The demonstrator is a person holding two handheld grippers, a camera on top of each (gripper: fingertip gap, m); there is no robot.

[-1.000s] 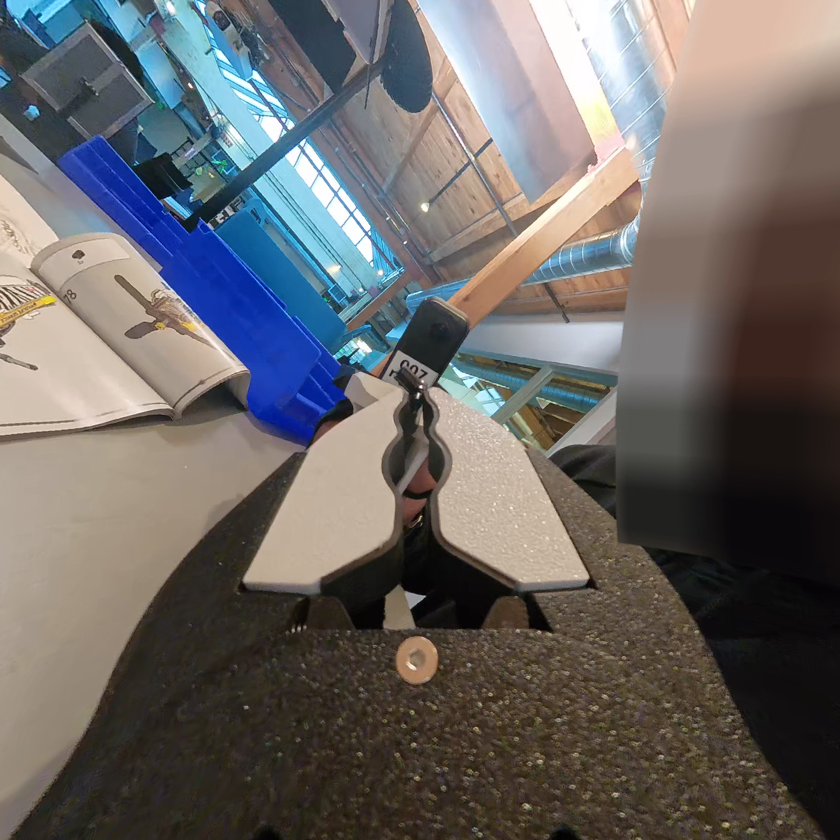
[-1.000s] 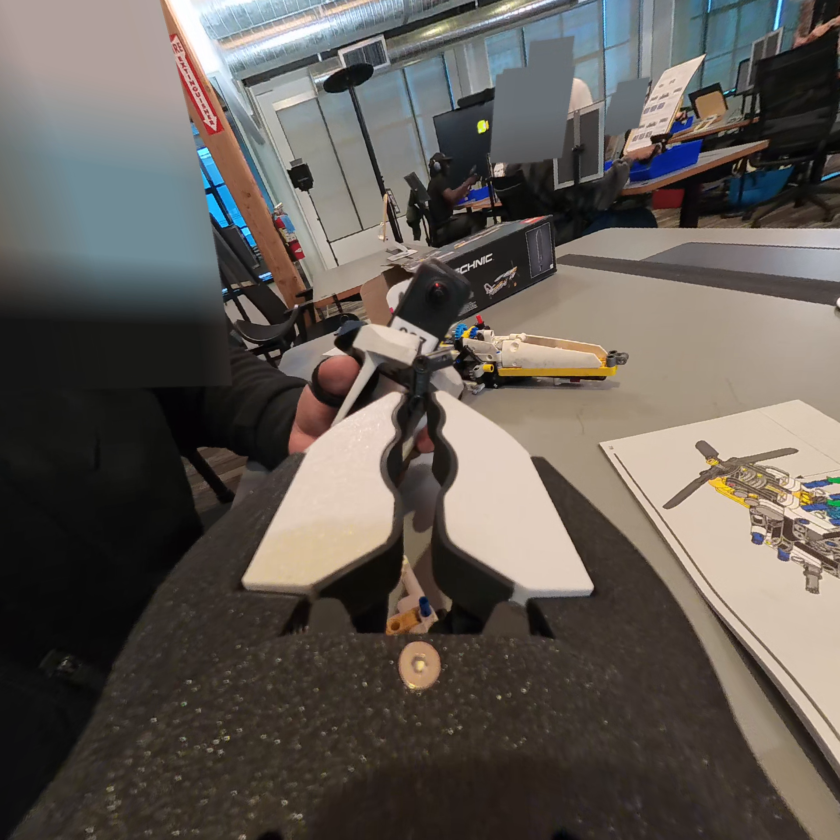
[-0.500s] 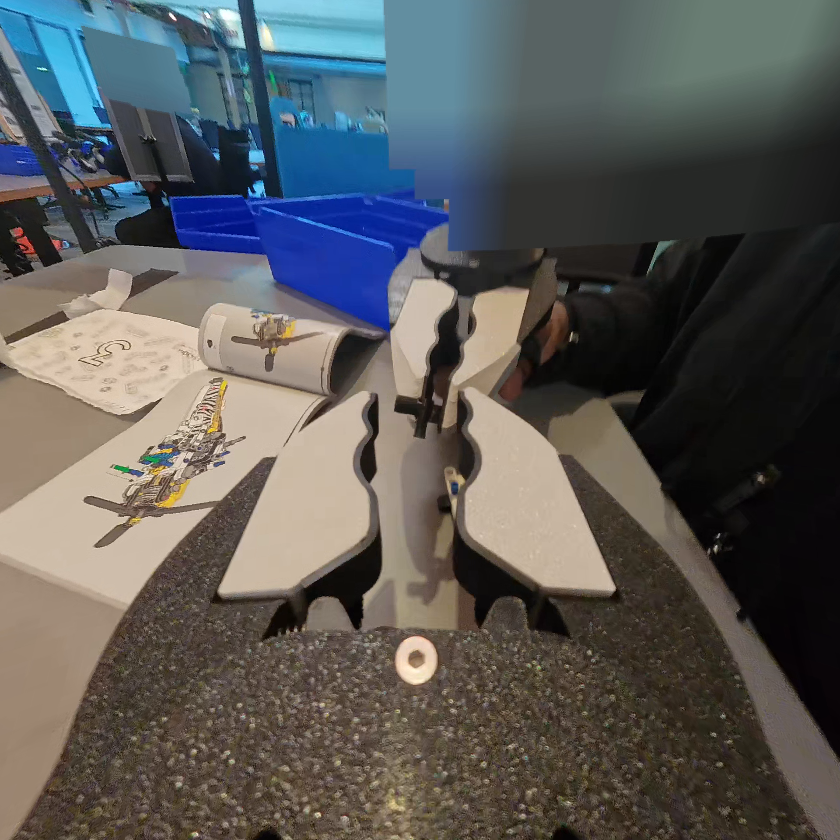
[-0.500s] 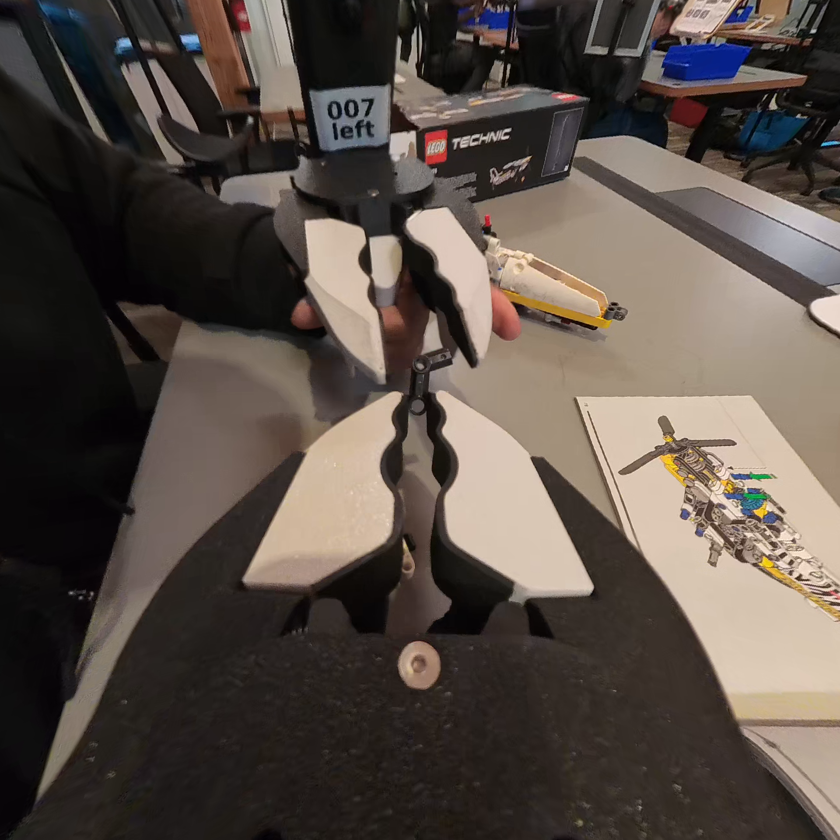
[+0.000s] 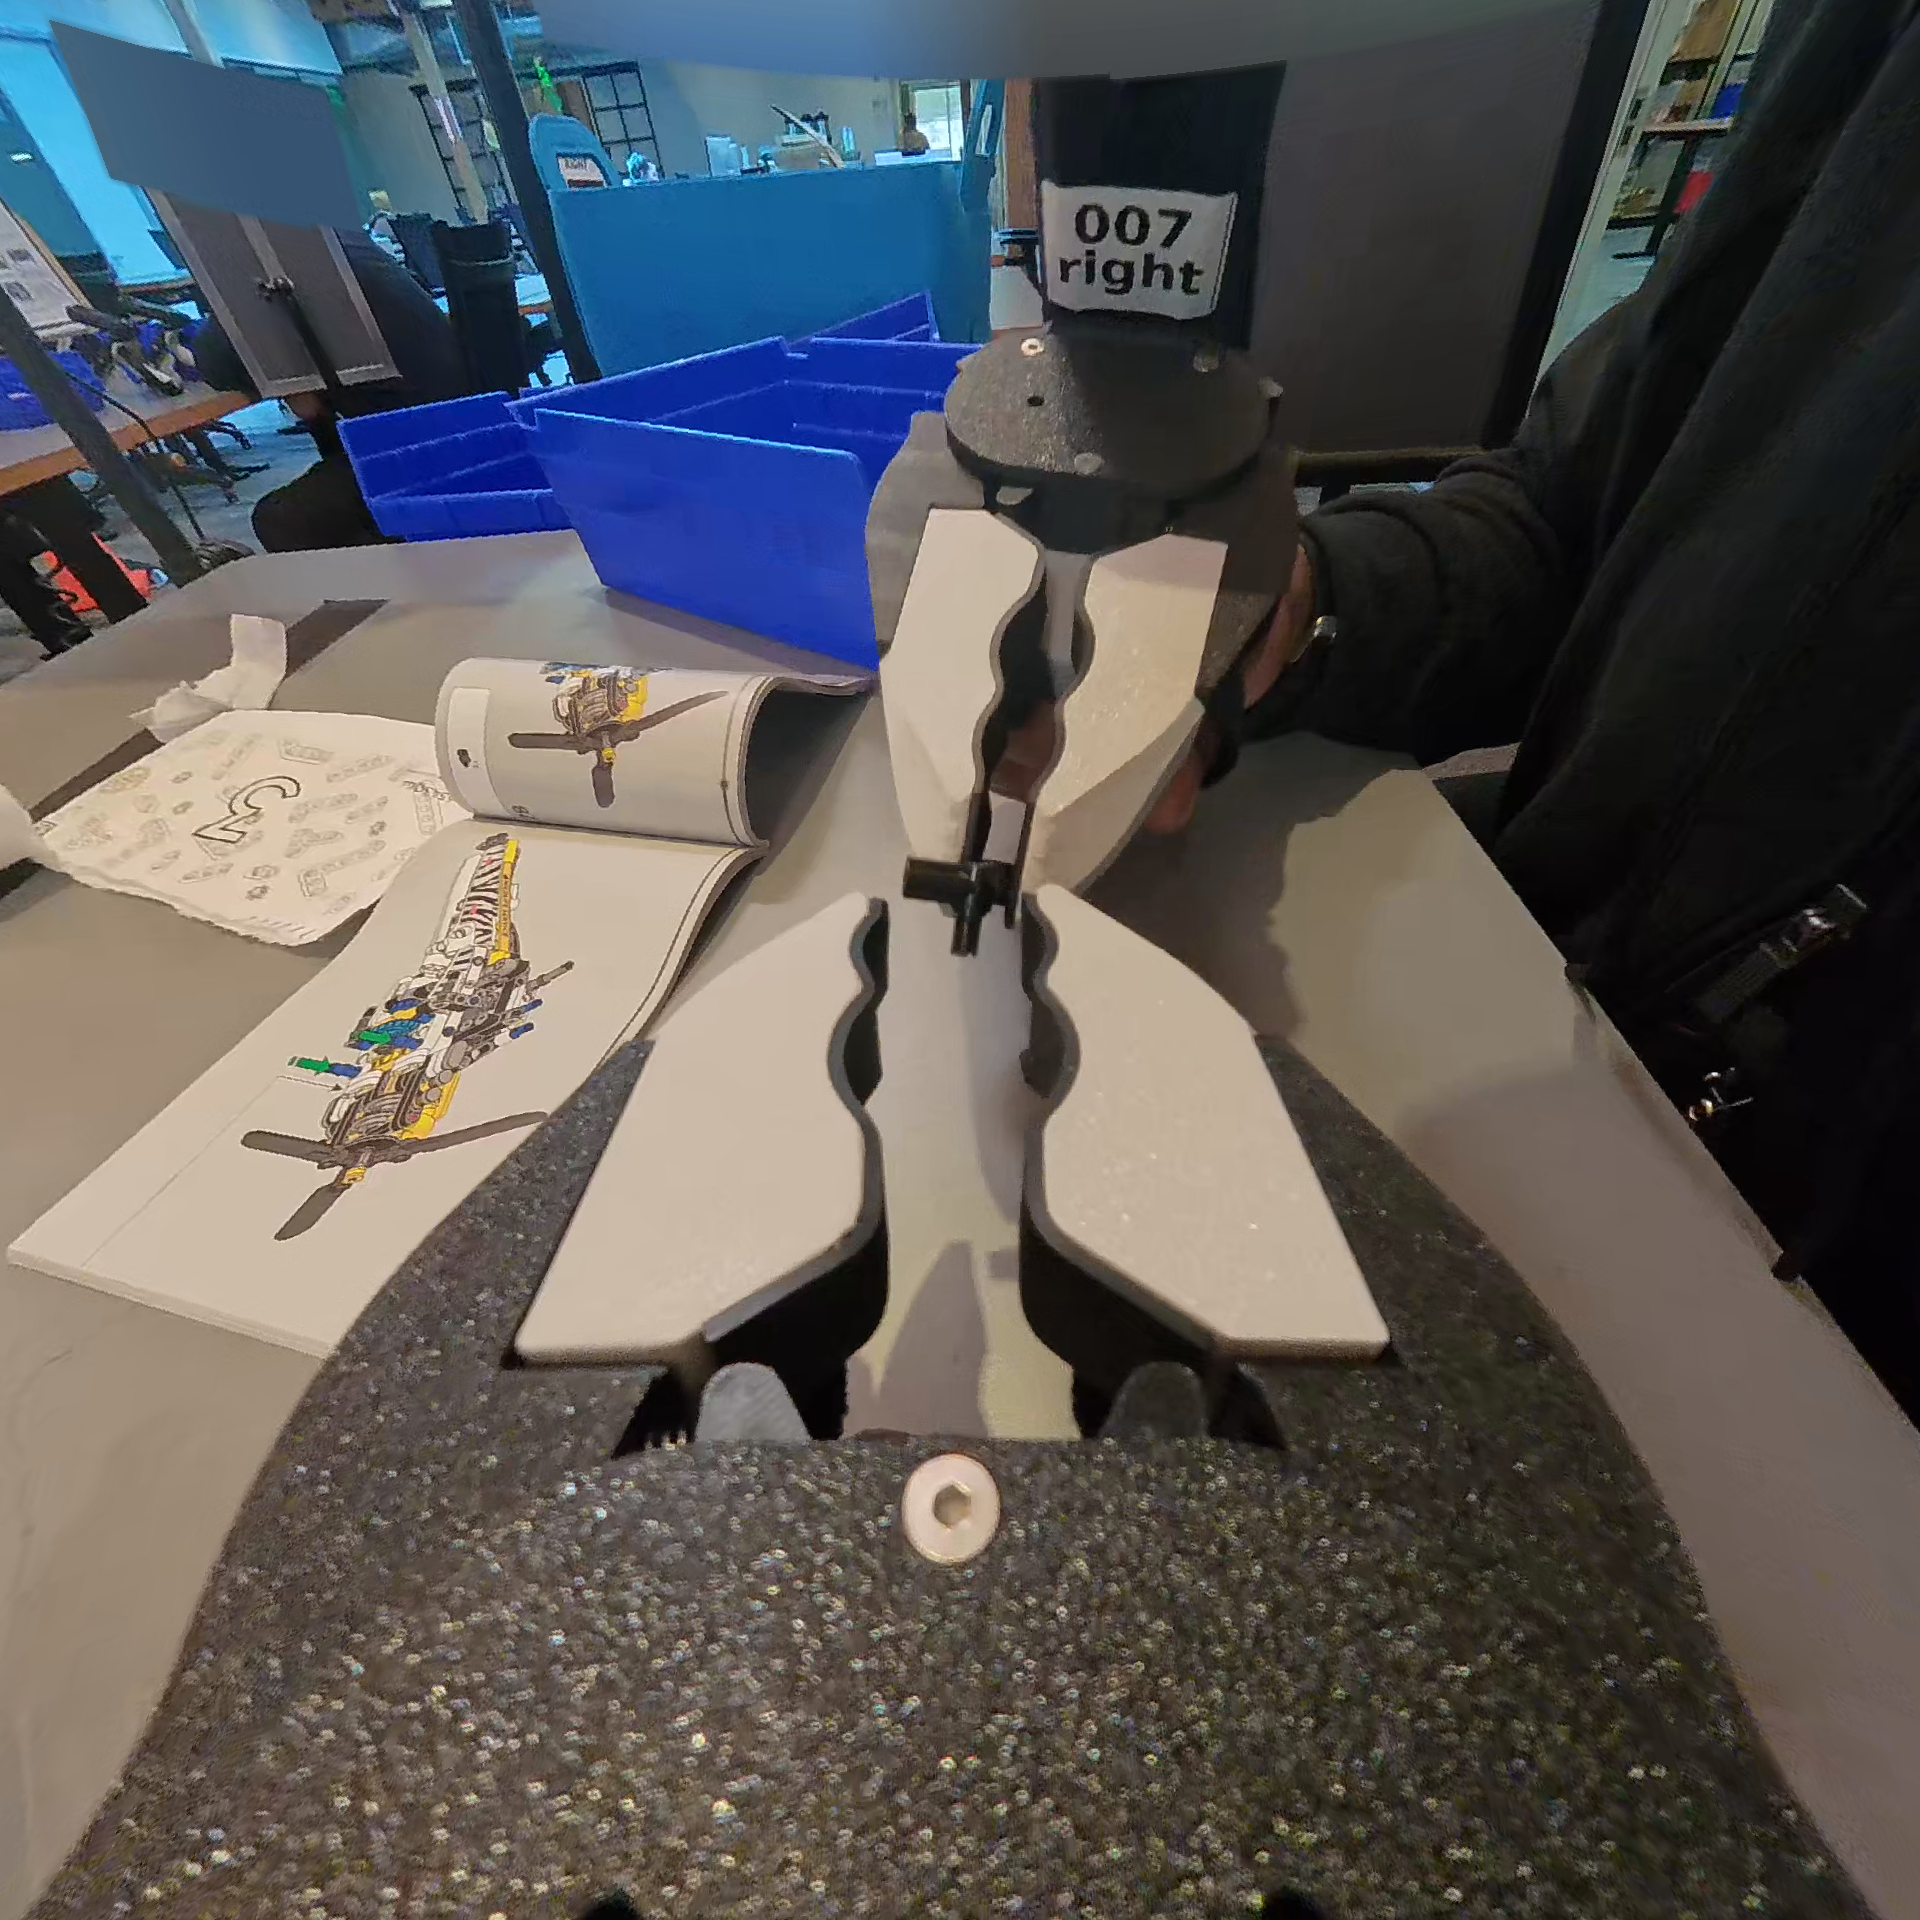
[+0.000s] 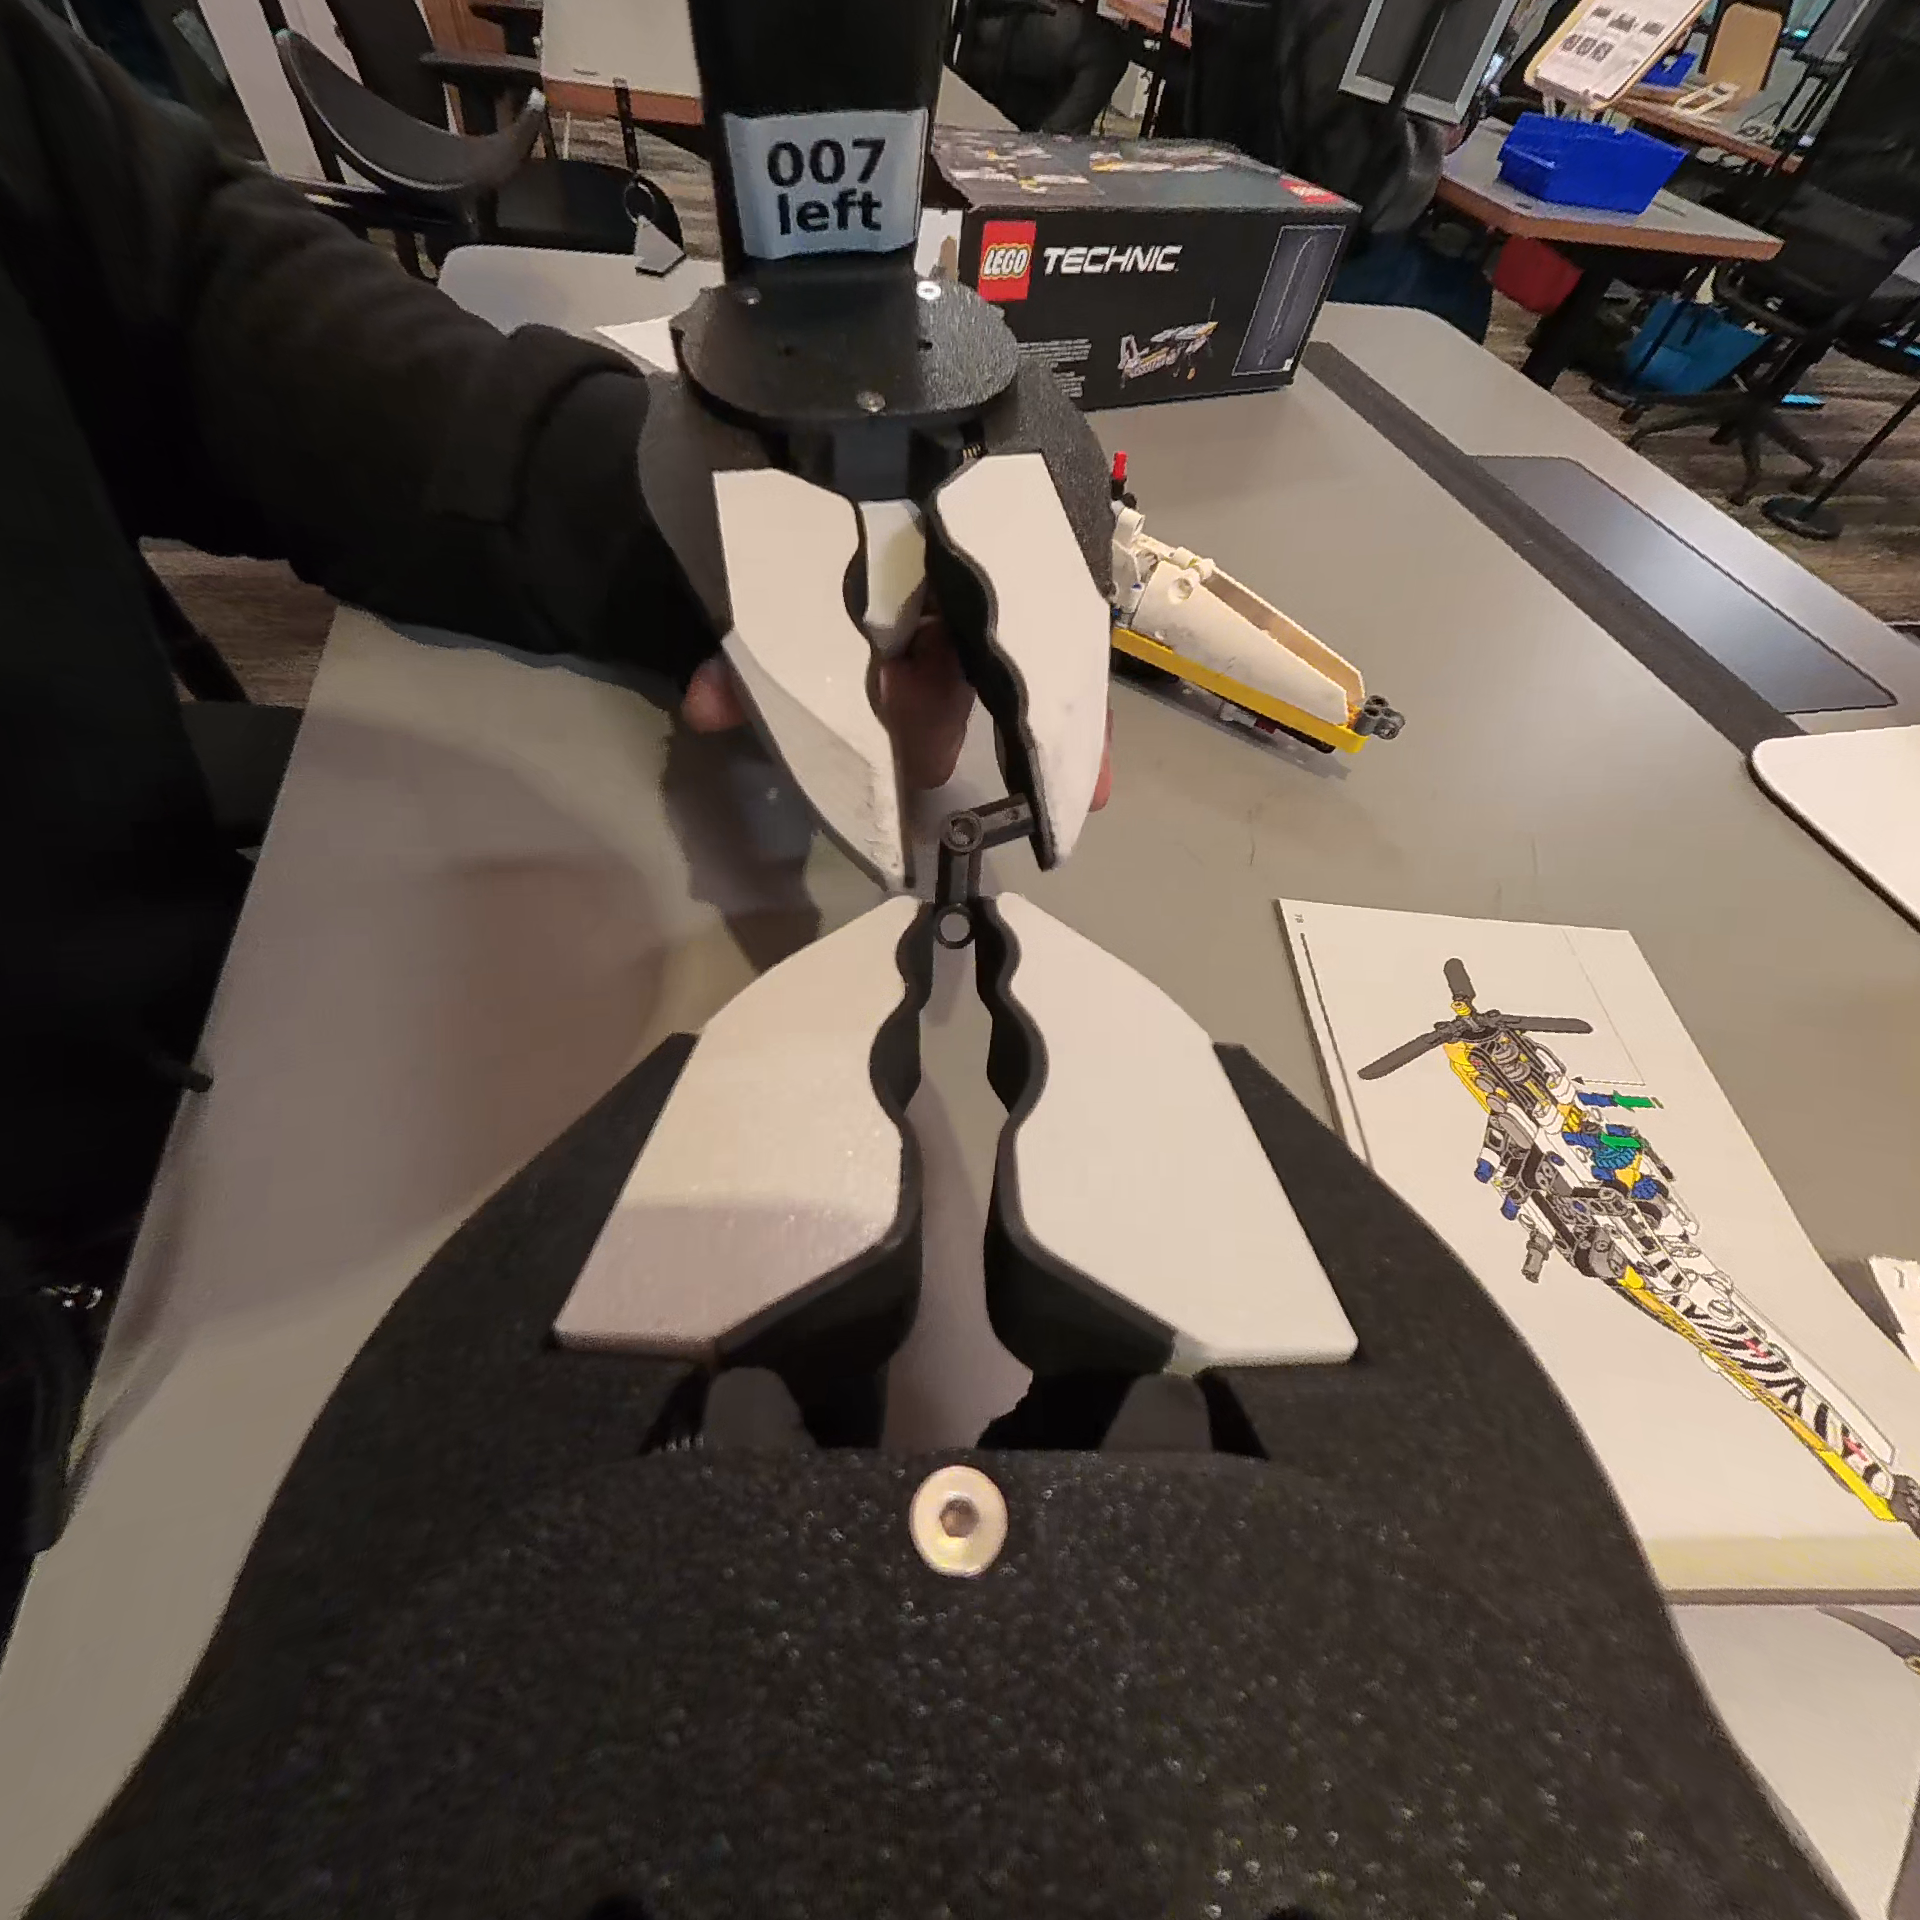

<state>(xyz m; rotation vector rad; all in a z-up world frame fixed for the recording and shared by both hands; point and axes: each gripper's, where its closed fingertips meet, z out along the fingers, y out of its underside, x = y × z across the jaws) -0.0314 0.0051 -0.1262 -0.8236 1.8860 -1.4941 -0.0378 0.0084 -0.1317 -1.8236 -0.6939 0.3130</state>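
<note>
My right gripper (image 6: 951,920) is shut on a small black link with a cross pin (image 6: 961,862), pinching its lower ring at the fingertips. The link points toward my left gripper (image 6: 977,868), which faces it tip to tip above the grey table (image 6: 1455,582). In the left wrist view my left gripper (image 5: 956,914) is open, and the black link (image 5: 961,894) stands between its fingertips. The pin's end lies against one left finger (image 6: 1049,790); the other finger is beside the link without pressing it. The right gripper (image 5: 997,831) shows opposite, held by a hand in a black sleeve.
An open instruction booklet (image 5: 416,987) lies on the table, also in the right wrist view (image 6: 1558,1195). Blue bins (image 5: 727,499) stand behind it, with a printed paper bag (image 5: 229,821) at left. A partly built white and yellow model (image 6: 1226,634) and a black box (image 6: 1143,301) lie beyond. Both grippers' tips are close together, under 4 cm apart.
Both grippers came down from a raised, upward-tilted pose to just above the table. My left gripper let go of the link, opened wide, then narrowed a little around it. My right gripper kept its hold.
</note>
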